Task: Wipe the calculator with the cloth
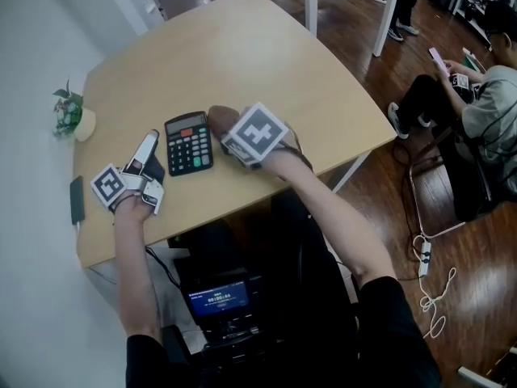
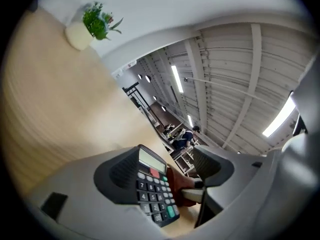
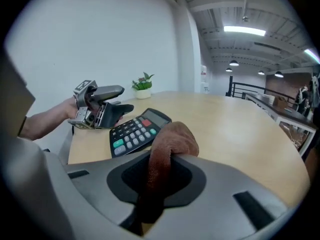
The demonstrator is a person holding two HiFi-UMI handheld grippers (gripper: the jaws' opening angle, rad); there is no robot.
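On a pale office table (image 1: pixel 242 55), flat between both tools: black calculator (image 1: pixel 188 142). Looks light, rigid, prone to skidding; wants bracing at its side edges. Left gripper (image 2: pixel 169 166) spread wide, gripping nothing; right gripper (image 3: pixel 155 179) clenched on soft brown cloth (image 3: pixel 170 136).

Head view overhead; 2 gripper views (low, close) share calculator (image 1: pixel 188 142).

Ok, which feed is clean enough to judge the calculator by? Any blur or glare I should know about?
Head view: dim but evenly lit, no glare, calculator sharp. Left gripper view: heavy fisheye bending, the table smeared by blur, keys still legible. Right gripper view: the clearest; ceiling lights are bright but throw no glare on the keys; the cloth is slightly soft up close.
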